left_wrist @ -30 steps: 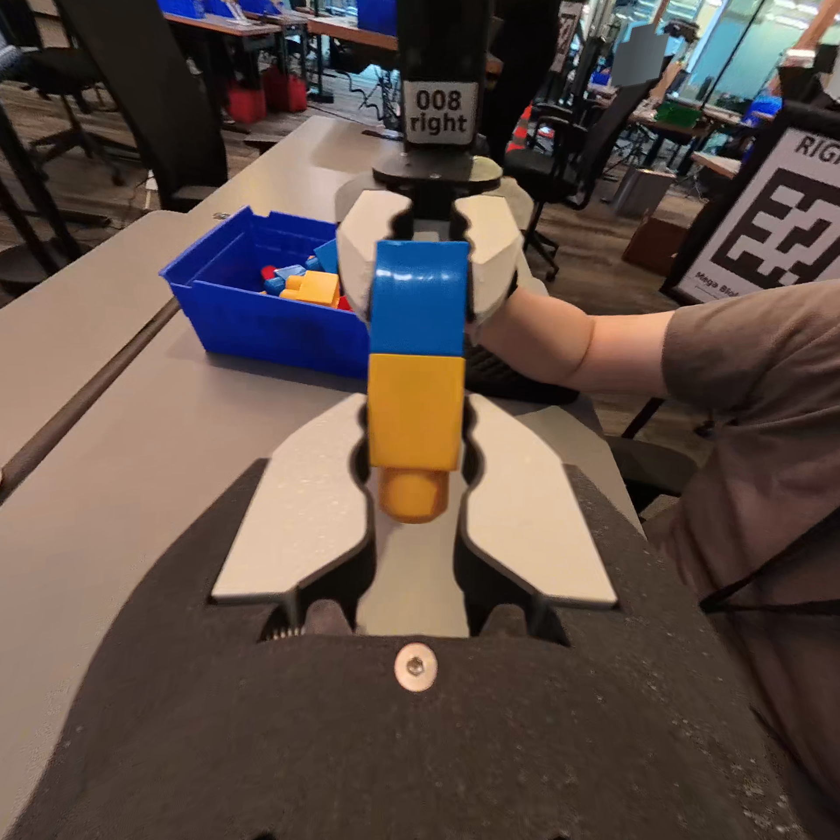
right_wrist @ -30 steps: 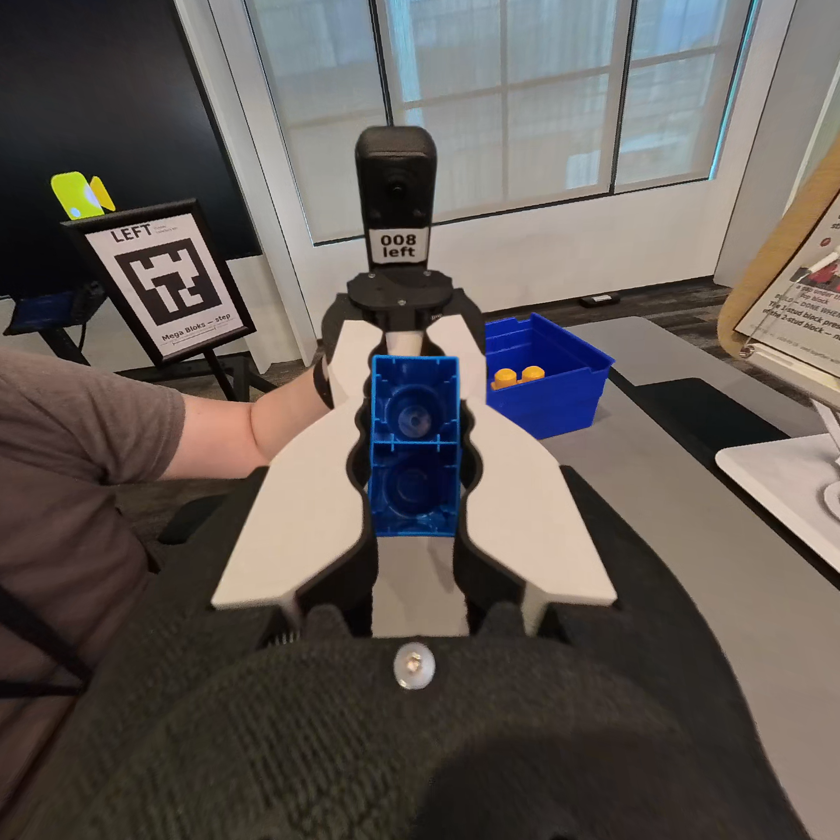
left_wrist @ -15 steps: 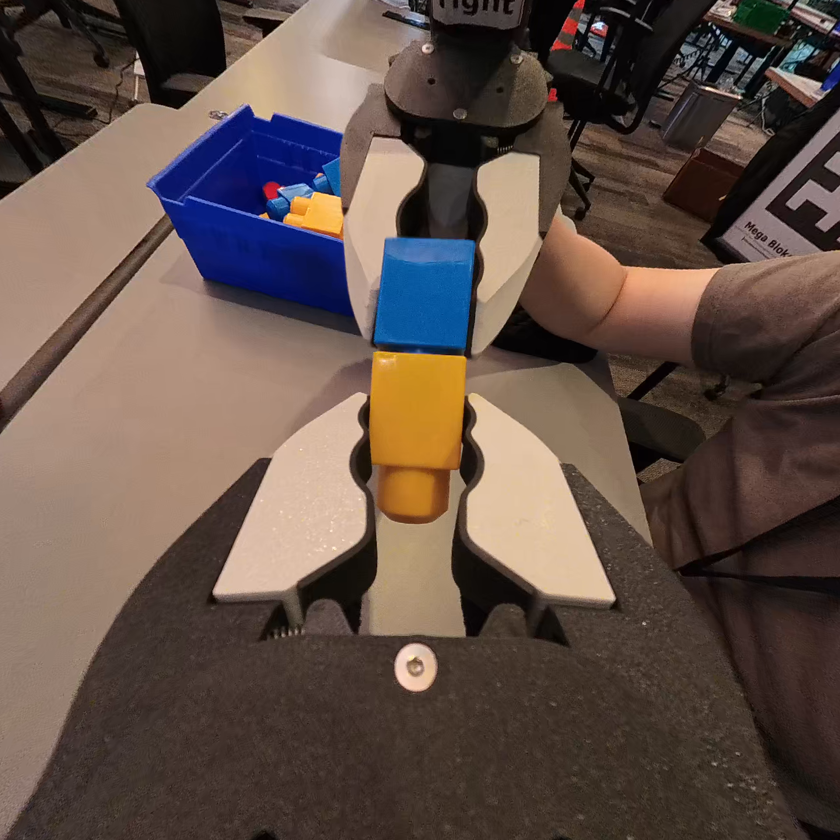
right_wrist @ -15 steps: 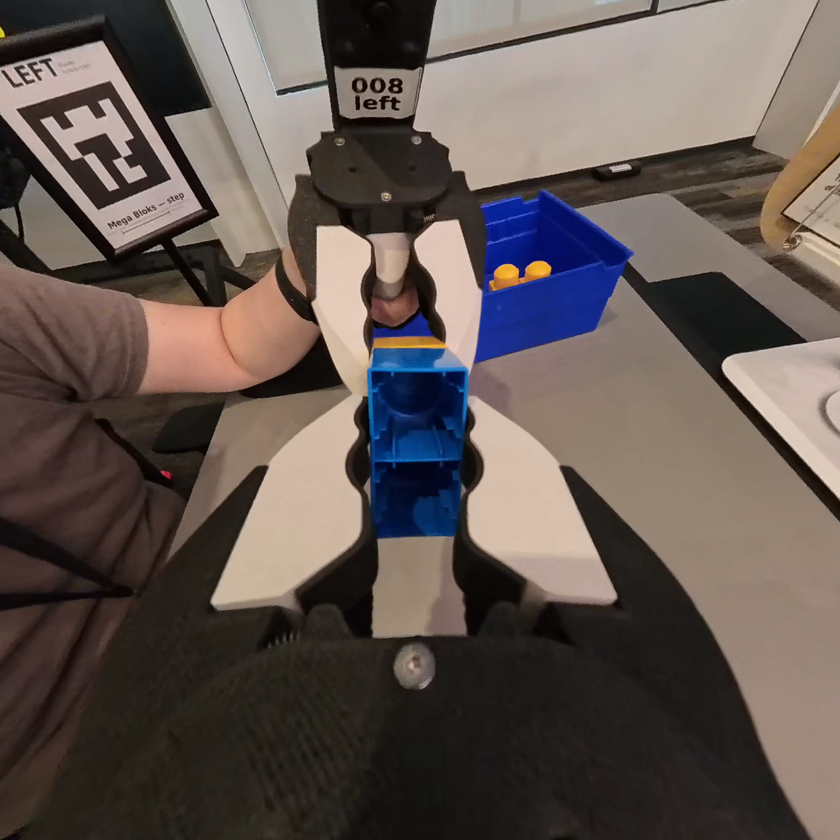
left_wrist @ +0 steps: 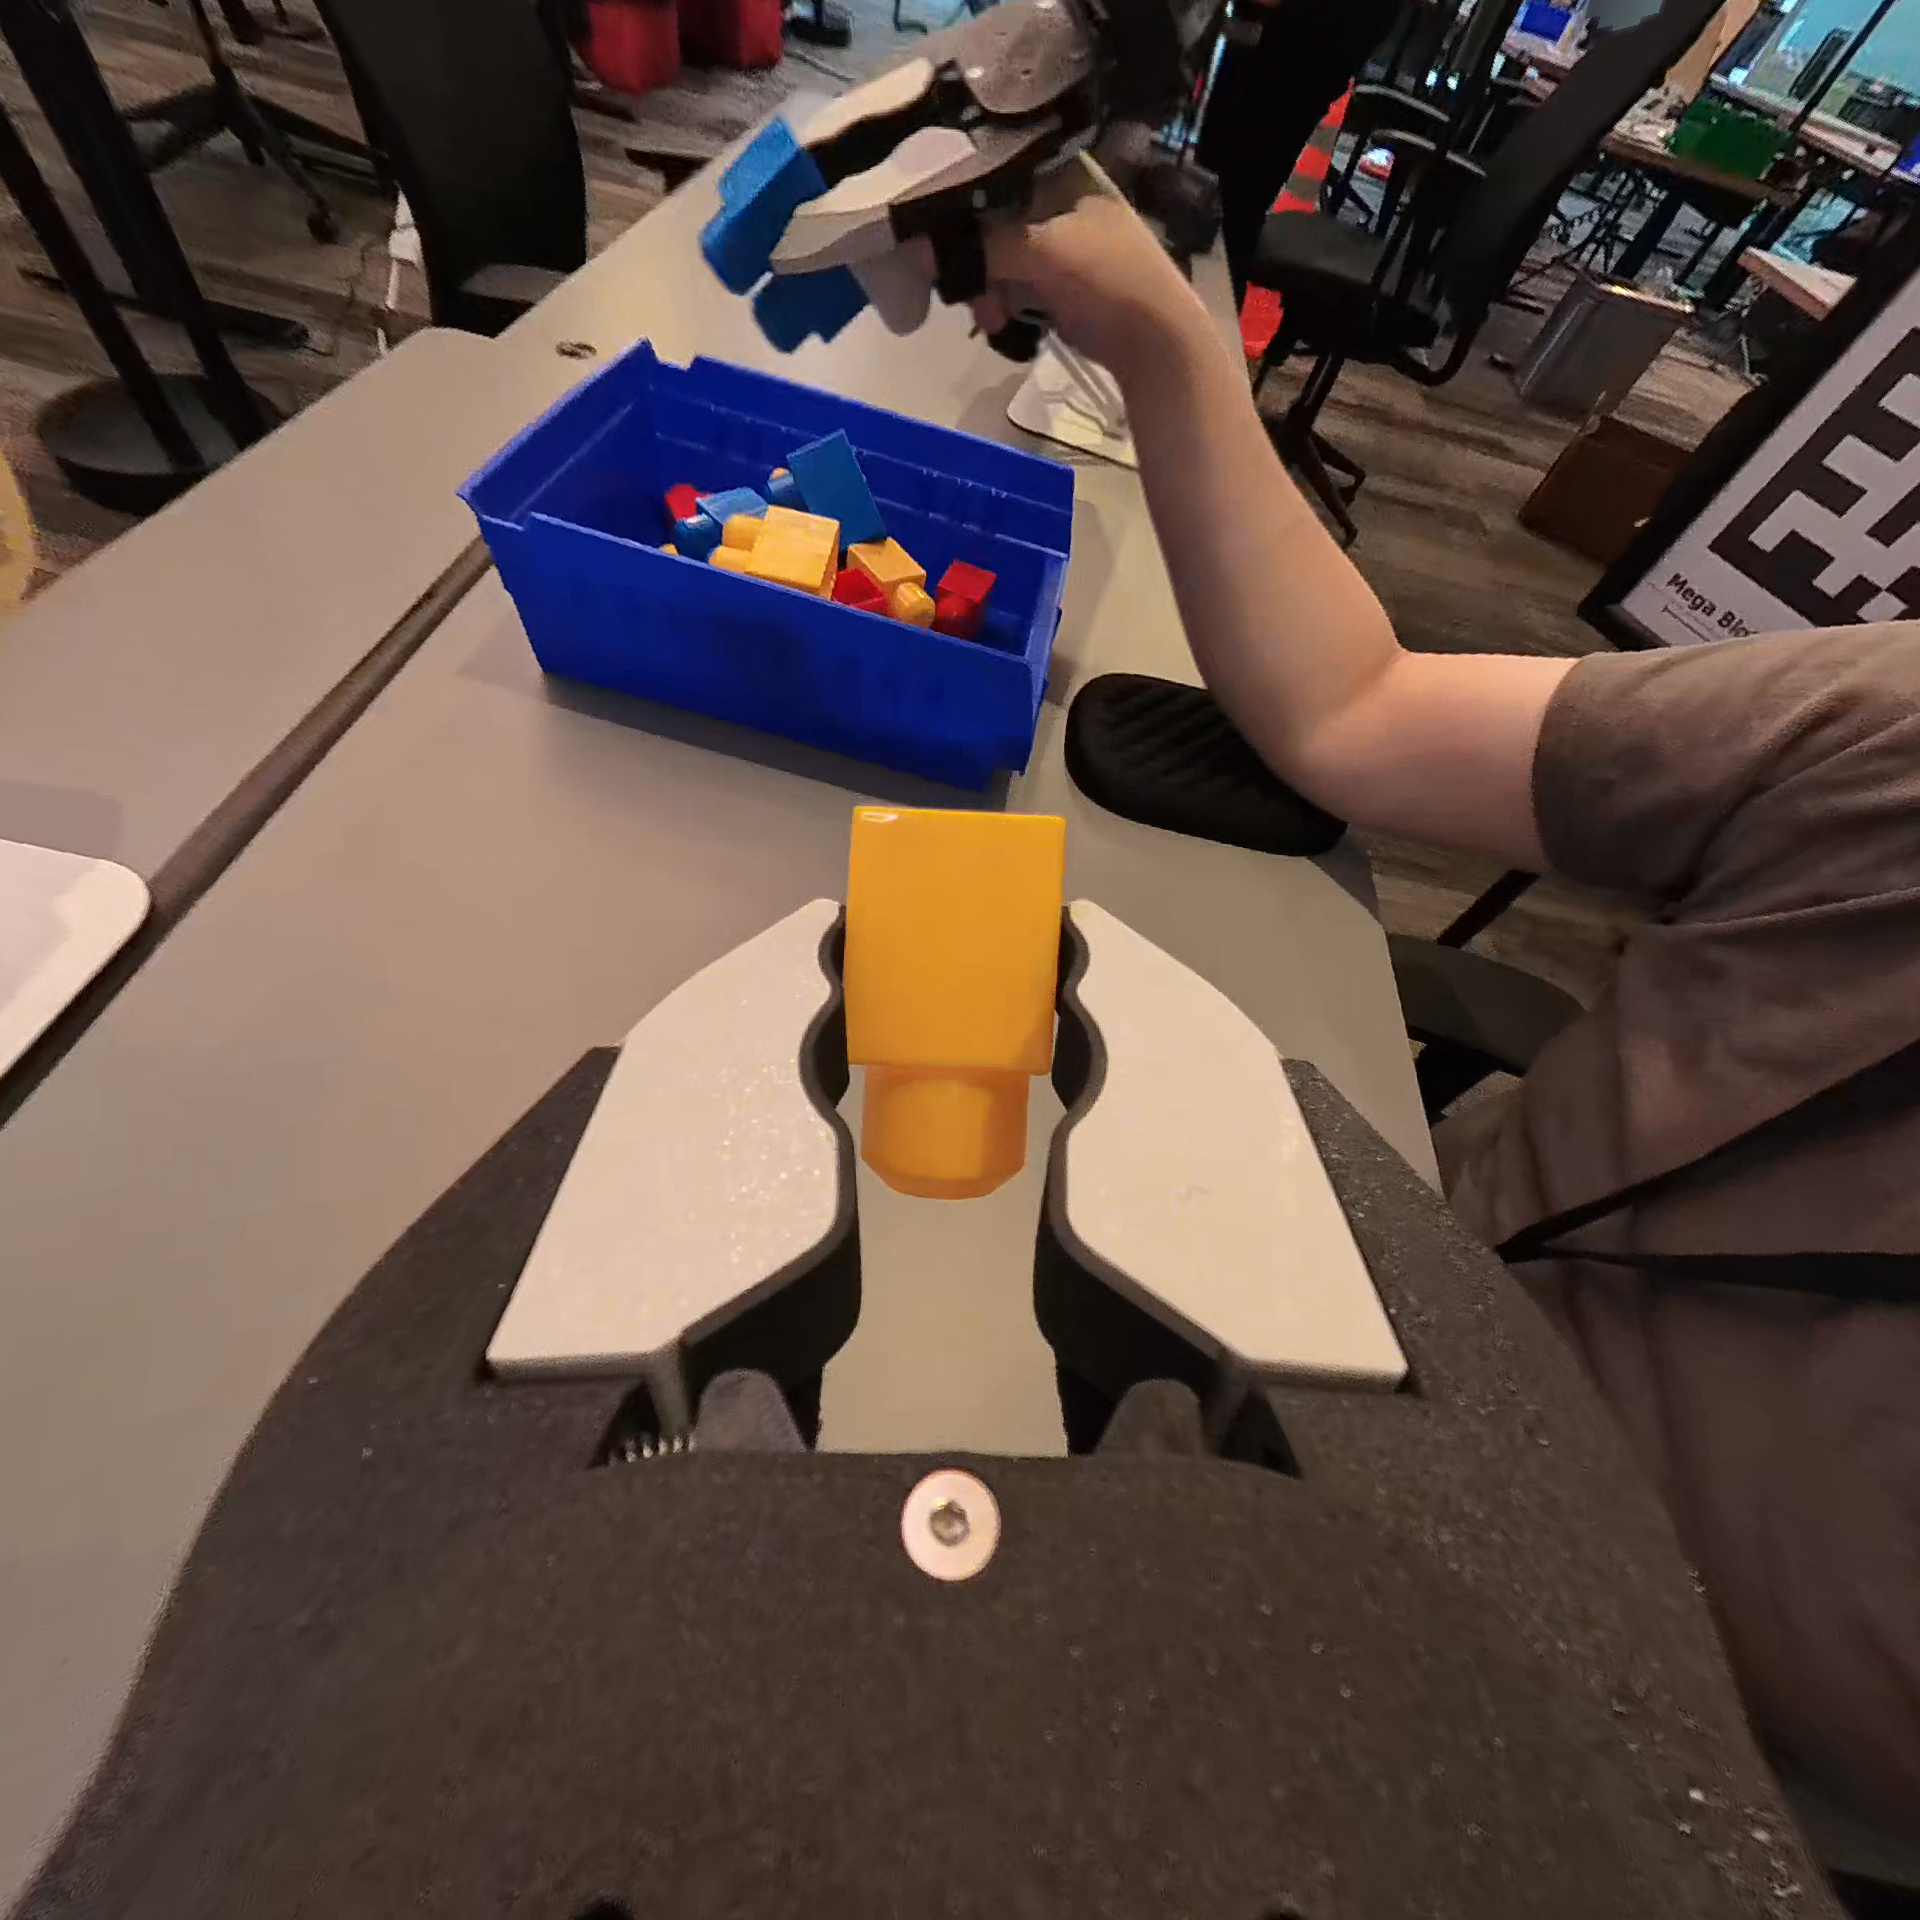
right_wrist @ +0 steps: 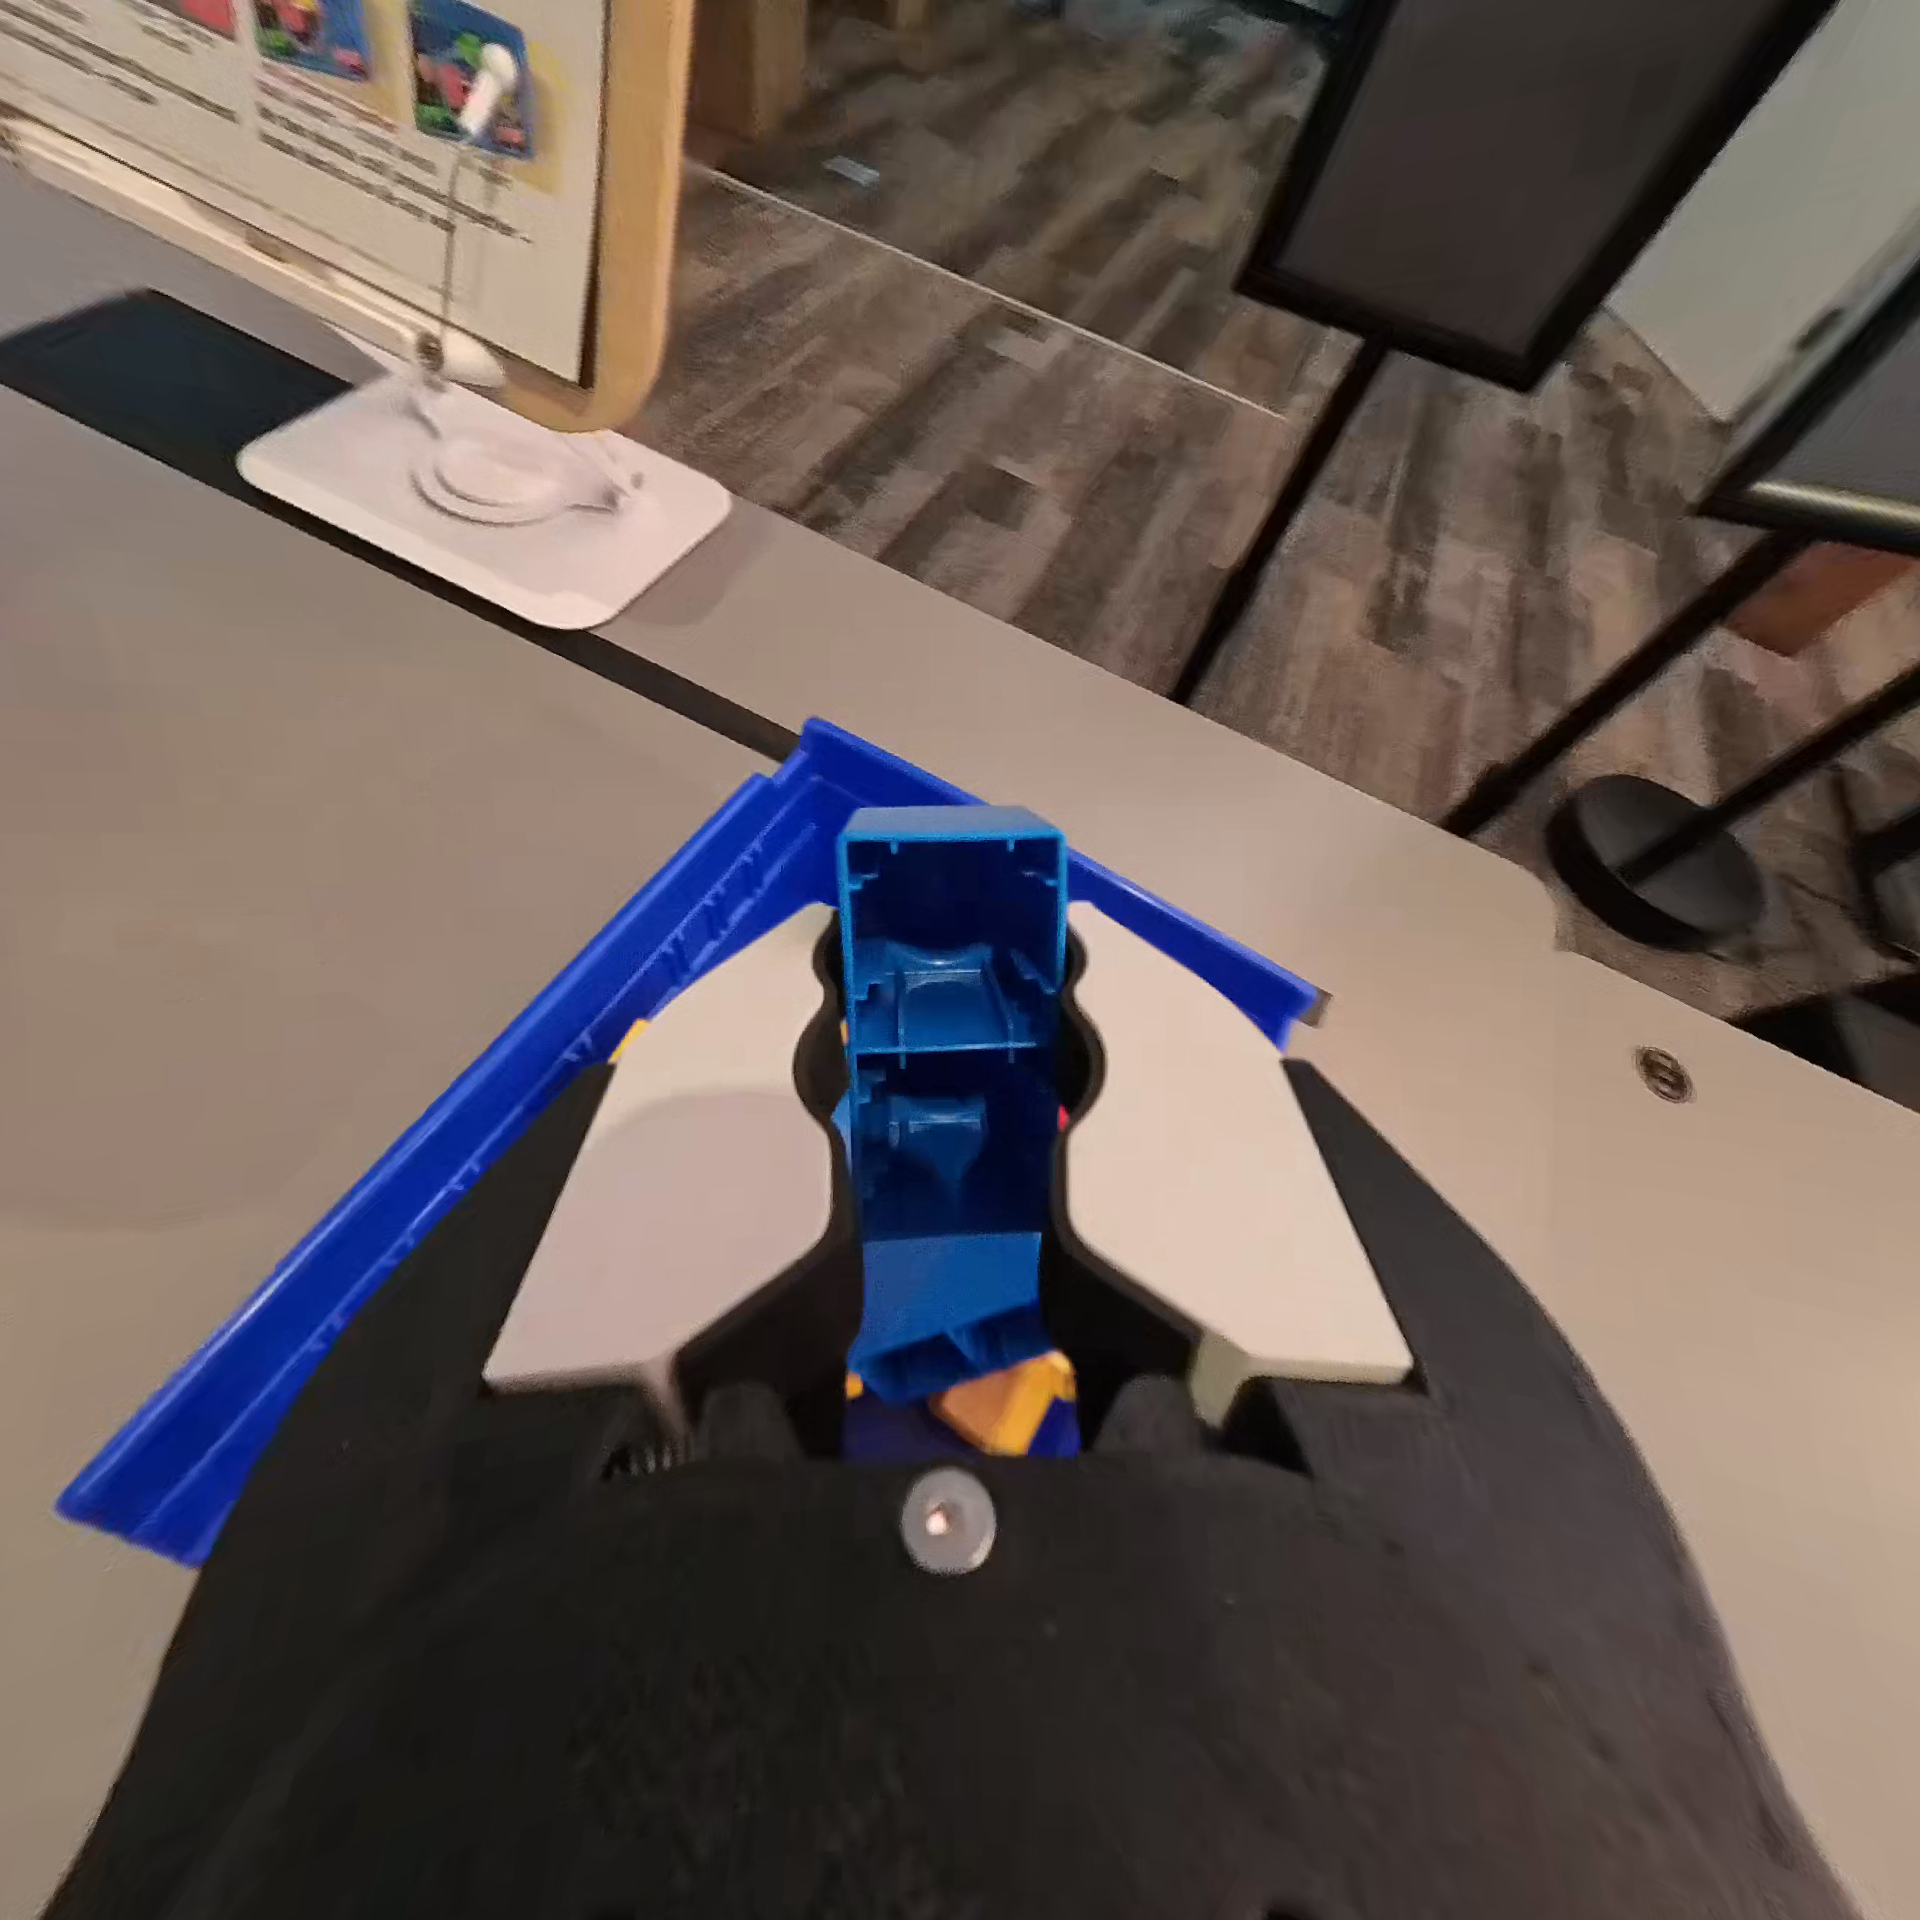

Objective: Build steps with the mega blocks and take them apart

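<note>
Left tool (left_wrist: 951, 914) grips one yellow block (left_wrist: 951, 945) at centre; right tool (right_wrist: 951, 914) grips one blue block (right_wrist: 951, 997) above one bin (left_wrist: 790, 665).

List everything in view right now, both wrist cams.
yellow block: 1, yellow, clamped in the left gripper above the table
blue block: 1, blue, two-cell hollow underside showing, clamped in the right gripper above the bin
bin: 1, blue, on the table, holds loose blocks
loose blocks: several, yellow, red and blue, inside the bin
table: grey, under everything
black pad: 1, black, on the table right of the bin
instruction board on white stand: 1, wood-edged, far side of the table
marker sign: 1, black and white, right edge
office chairs: several, black, background
left gripper: shut
right gripper: shut
person's arm: holds the right gripper
</note>
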`<state>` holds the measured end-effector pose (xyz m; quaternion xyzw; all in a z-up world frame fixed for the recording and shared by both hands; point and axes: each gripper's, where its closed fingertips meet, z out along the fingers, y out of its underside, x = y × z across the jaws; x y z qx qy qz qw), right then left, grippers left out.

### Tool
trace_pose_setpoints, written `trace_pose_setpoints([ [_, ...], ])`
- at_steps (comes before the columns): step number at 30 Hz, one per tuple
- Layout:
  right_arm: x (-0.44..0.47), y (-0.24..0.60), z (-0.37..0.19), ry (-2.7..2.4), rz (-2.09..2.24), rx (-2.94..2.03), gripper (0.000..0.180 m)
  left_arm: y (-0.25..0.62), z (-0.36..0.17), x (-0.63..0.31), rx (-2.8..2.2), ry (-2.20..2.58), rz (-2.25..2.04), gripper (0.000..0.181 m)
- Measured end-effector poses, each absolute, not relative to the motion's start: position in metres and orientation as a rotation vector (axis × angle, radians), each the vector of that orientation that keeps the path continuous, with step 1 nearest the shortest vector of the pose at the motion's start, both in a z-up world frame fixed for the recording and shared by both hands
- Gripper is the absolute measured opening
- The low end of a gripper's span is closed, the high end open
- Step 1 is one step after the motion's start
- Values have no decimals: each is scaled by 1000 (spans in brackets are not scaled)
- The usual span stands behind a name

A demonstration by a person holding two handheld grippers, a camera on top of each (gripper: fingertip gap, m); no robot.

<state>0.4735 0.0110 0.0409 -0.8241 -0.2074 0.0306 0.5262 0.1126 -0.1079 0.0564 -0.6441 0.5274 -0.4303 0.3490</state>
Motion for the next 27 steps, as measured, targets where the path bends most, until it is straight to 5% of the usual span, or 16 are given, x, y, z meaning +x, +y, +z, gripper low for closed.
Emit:
trace_pose_setpoints([
  [7,466,32,-46,-656,32,-2249,43,-112,32,127,-1748,1436,-1096,36],
  [13,422,13,28,-750,144,-1925,55,-108,35,131,-1760,1359,-1200,36],
  [19,263,-90,92,-1267,550,-1363,63,-118,30,143,-1797,1336,-1405,36],
  [27,139,-138,33,-1651,202,-1023,67,-150,23,161,-1768,1456,-1592,36],
])
